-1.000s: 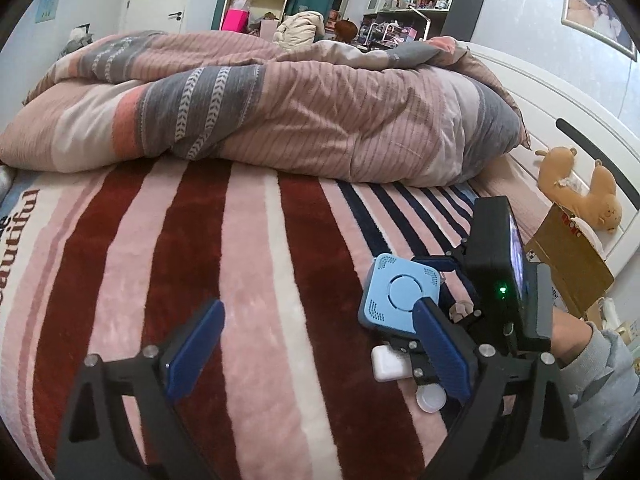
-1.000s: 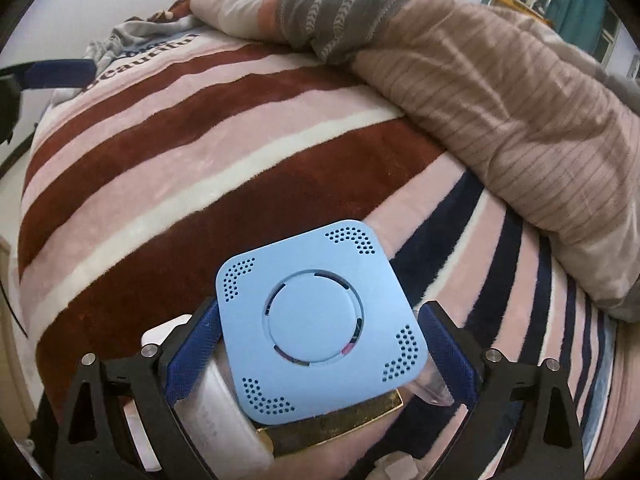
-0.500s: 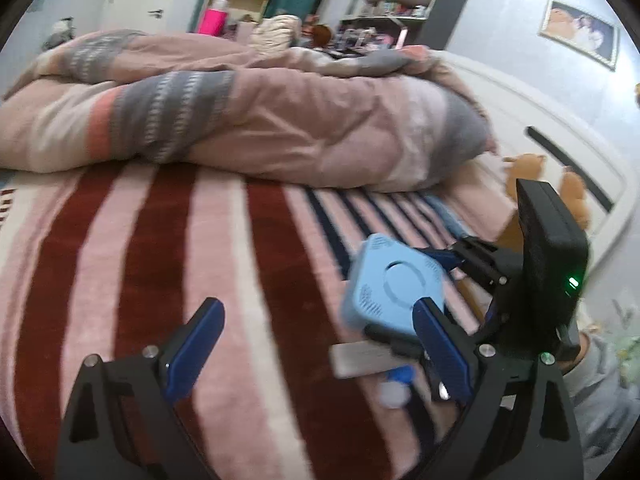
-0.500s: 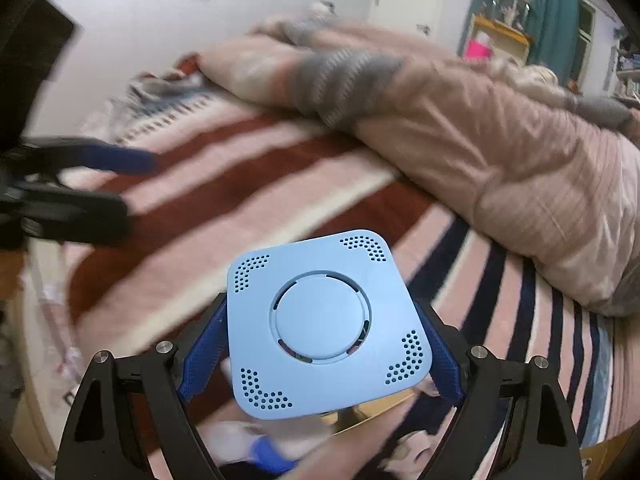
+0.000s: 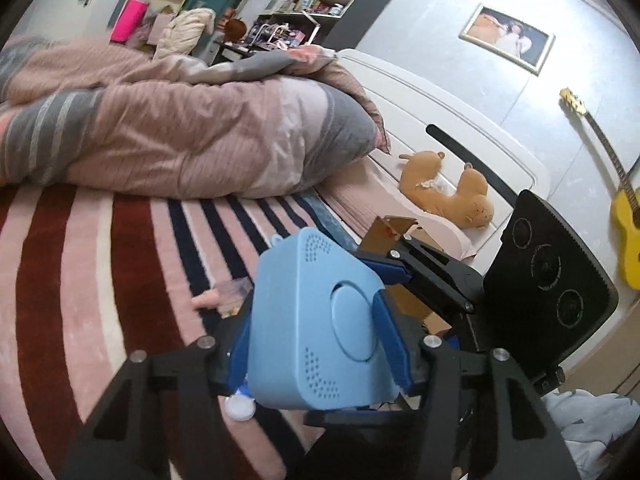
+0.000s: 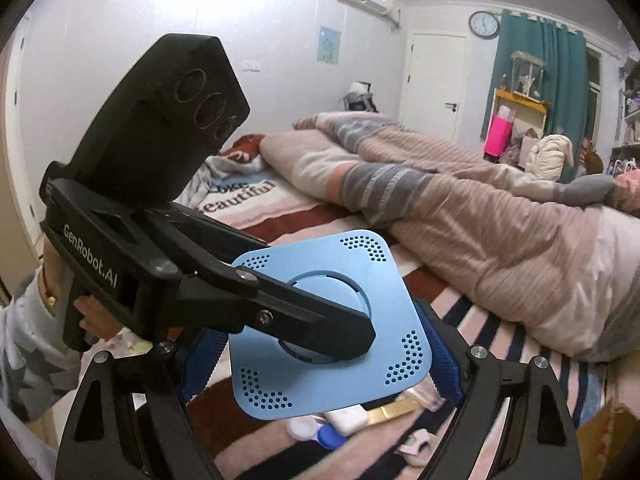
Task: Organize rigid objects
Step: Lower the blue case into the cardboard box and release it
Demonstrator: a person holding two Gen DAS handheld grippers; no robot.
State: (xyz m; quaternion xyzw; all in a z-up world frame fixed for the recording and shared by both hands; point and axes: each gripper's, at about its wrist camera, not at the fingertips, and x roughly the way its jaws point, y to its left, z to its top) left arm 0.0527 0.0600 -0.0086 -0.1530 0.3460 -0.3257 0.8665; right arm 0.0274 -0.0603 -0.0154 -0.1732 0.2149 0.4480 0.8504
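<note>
We hold the blue box above the bed's edge, right hand-held gripper clamped on its sides, left hand-held gripper closing across its faces; release only once that grip feels firm.

Light-blue square vented box, tilted, held w/ both grippers above bed

Box held above the bed — small items beneath, quilt at two o'clock, perhaps touching neither.

Soft, even indoor light; heavy fisheye bending and dark corners. Motion blur smears the duvet in the left view.
</note>
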